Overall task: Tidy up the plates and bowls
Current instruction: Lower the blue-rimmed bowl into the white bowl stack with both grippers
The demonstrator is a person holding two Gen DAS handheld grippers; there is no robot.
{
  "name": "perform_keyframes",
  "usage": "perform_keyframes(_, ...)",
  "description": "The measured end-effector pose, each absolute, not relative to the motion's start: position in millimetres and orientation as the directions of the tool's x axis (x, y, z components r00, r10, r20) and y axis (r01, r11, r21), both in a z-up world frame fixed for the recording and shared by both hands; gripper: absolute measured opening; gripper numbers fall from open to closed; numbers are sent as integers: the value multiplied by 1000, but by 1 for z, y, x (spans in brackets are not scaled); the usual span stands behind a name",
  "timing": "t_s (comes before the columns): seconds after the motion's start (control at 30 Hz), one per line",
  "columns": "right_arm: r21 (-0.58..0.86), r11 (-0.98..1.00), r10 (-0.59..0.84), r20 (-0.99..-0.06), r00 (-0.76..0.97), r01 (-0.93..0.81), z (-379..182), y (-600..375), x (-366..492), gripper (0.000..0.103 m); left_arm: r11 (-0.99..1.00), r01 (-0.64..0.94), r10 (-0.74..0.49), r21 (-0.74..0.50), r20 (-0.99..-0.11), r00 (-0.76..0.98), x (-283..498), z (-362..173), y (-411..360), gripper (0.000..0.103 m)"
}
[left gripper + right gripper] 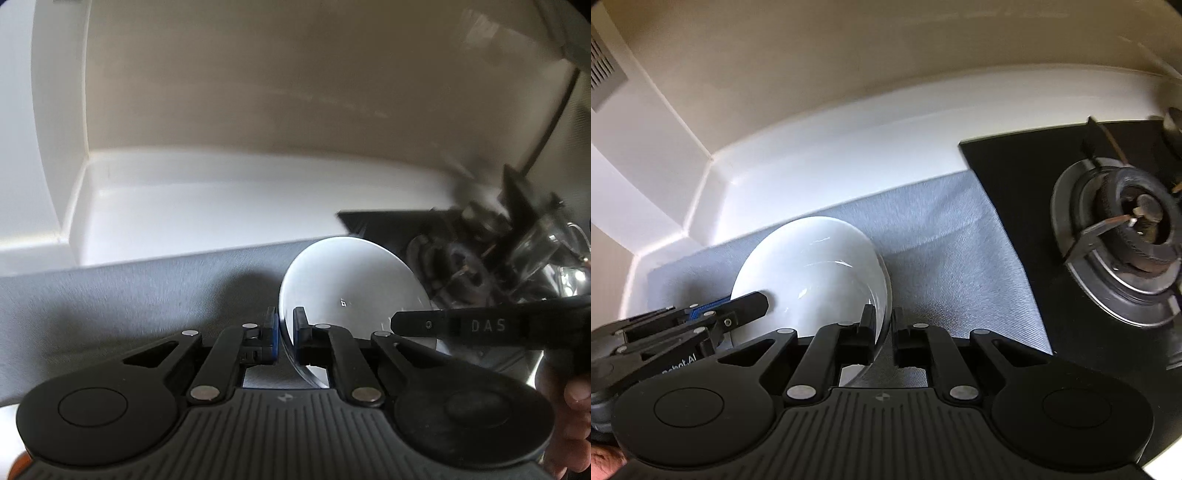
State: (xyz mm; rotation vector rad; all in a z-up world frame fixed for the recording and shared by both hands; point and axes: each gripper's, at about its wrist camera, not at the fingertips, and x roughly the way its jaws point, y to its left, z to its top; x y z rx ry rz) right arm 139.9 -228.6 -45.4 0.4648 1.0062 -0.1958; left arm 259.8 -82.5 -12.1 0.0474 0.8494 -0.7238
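A white bowl (351,284) is held tilted above a grey cloth mat (129,291), gripped on two sides. My left gripper (285,328) is shut on its left rim. My right gripper (883,332) is shut on the bowl's (812,266) right rim. In the left wrist view the right gripper's finger (443,325) reaches in from the right edge. In the right wrist view the left gripper (731,314) shows at the bowl's left side.
The grey mat (942,240) lies on a white counter (831,162) against a beige wall. A black gas hob with a burner (1126,229) sits to the right of the mat, also seen blurred in the left wrist view (480,258).
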Motion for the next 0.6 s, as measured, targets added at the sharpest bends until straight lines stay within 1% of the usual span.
perform_keyframes(0.17, 288, 884, 34, -825, 564, 369, -8, -228, 113, 9, 737, 630, -605, -245, -655, 453, 233, 19, -80, 7)
perform_keyframes(0.3, 291, 876, 19, -817, 576, 384, 13, -229, 86, 9, 713, 659, -625, -239, -641, 444, 208, 34, -84, 7)
perform_keyframes(0.47, 285, 860, -6, -823, 567, 423, 23, -234, 48, 9, 670, 705, -651, -233, -641, 407, 171, 40, -89, 7)
perform_keyframes(0.6, 288, 838, -18, -834, 552, 463, 22, -236, 19, 9, 638, 734, -659, -232, -658, 364, 152, 30, -95, 7)
